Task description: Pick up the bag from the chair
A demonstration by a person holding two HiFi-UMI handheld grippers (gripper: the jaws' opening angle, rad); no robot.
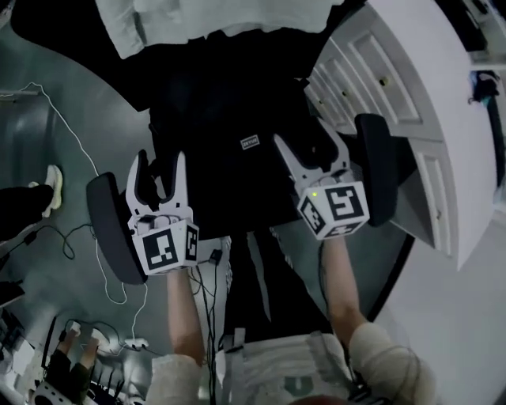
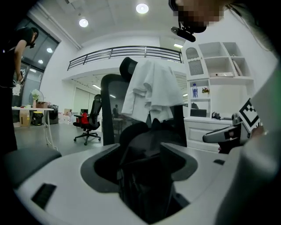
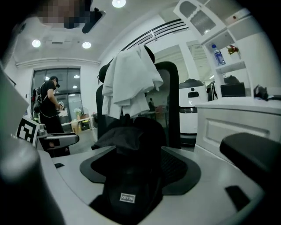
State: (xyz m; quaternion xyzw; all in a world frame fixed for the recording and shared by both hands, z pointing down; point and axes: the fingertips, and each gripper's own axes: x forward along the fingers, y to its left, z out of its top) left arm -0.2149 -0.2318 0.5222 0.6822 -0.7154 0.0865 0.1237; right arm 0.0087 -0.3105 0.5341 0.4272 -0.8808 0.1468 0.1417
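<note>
A black bag (image 1: 237,158) with a small white label lies on the seat of a black office chair. In the head view my left gripper (image 1: 160,178) sits at the bag's left side and my right gripper (image 1: 312,154) at its right side. Both stand open. The left gripper view shows dark bag fabric (image 2: 145,176) filling the gap between the left gripper's (image 2: 147,184) jaws. In the right gripper view the labelled part of the bag (image 3: 131,184) lies between the right gripper's (image 3: 134,176) jaws. Neither pair of jaws visibly pinches the fabric.
A white garment (image 1: 221,20) hangs over the chair back. The chair's armrests (image 1: 111,229) (image 1: 375,166) flank both grippers. A white cabinet (image 1: 411,95) stands close on the right. Cables (image 1: 79,158) run over the floor at left. A person (image 3: 48,105) stands in the background.
</note>
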